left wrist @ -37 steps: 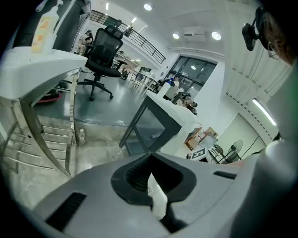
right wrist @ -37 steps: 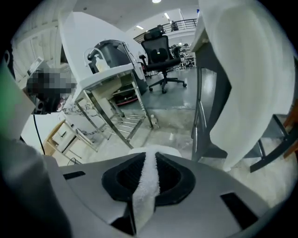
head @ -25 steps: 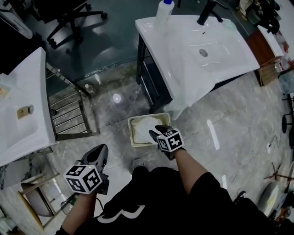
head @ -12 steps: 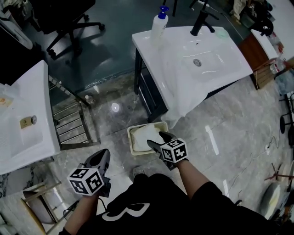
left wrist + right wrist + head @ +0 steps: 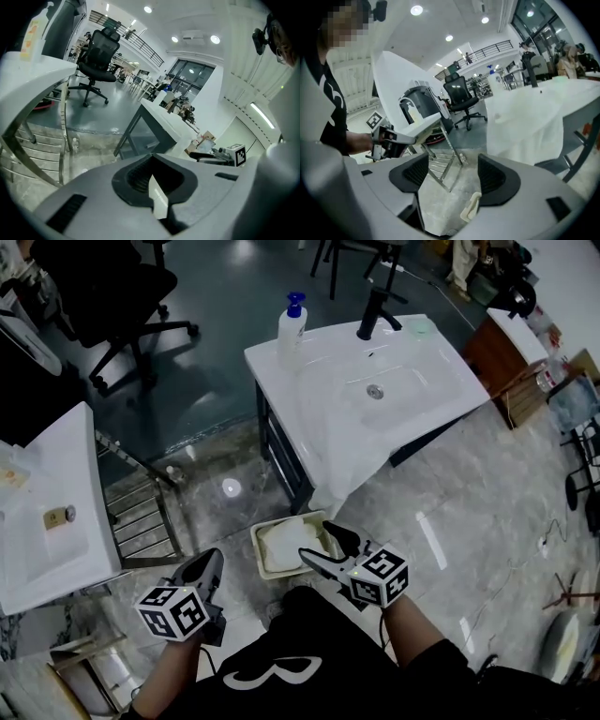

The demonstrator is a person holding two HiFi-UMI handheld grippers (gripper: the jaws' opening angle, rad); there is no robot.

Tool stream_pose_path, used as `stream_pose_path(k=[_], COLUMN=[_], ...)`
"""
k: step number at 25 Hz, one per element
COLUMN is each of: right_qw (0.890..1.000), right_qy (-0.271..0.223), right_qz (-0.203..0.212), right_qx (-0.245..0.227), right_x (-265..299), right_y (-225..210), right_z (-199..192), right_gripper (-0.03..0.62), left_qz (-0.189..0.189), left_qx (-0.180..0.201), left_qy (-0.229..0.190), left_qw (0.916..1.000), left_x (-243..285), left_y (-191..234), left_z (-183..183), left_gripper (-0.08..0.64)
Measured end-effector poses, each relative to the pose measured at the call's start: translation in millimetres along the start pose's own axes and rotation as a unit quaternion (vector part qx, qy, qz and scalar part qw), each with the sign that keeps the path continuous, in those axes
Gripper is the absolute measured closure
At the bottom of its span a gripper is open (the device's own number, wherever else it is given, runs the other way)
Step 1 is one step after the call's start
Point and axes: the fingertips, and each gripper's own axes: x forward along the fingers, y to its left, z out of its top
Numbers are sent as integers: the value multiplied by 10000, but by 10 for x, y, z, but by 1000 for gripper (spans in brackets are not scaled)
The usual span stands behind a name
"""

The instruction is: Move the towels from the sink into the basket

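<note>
Towel (image 5: 286, 545) lies in basket (image 5: 259, 557), lower centre of frame. Right gripper (image 5: 314, 540) at its right edge, jaws spread, empty. Left gripper (image 5: 208, 563) lower left, jaws pressed together, holding nothing.

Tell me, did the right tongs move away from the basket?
Yes. The right tongs have drawn back from over the towel to the right rim of the basket, toward the person.

Bright, even light is given by ceiling lamps (image 5: 416, 10) above the right tongs (image 5: 452, 178). Glare is thrown back from the glossy floor (image 5: 231, 487) ahead of the left tongs (image 5: 202, 565). Gripper views are bowed, with darkened corners; the nearest tong parts are blurred.
</note>
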Motion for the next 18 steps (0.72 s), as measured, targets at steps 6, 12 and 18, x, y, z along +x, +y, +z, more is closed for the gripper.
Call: stream_pose_path(k=[6,12,18], right_qw=[9965,9902,9895], right_qy=[-550,-388,24], right_qz=[97,-567,-668], right_qx=[-619,-1218,-1283], right_x=[-495,-588,-320], right_y=[-33,-605,-1075], right_z=[981,1570,1823], right_gripper=[285,285,285], left_qz=[-93,67,211], left_qx=[83,201,215], left_qy=[-142,-225,-393], left_qw=[9998,9995,9988], left_x=[44,88,146], left_y=[-415,-636,-730], left_z=[299,561,808], left_gripper=[554,555,554])
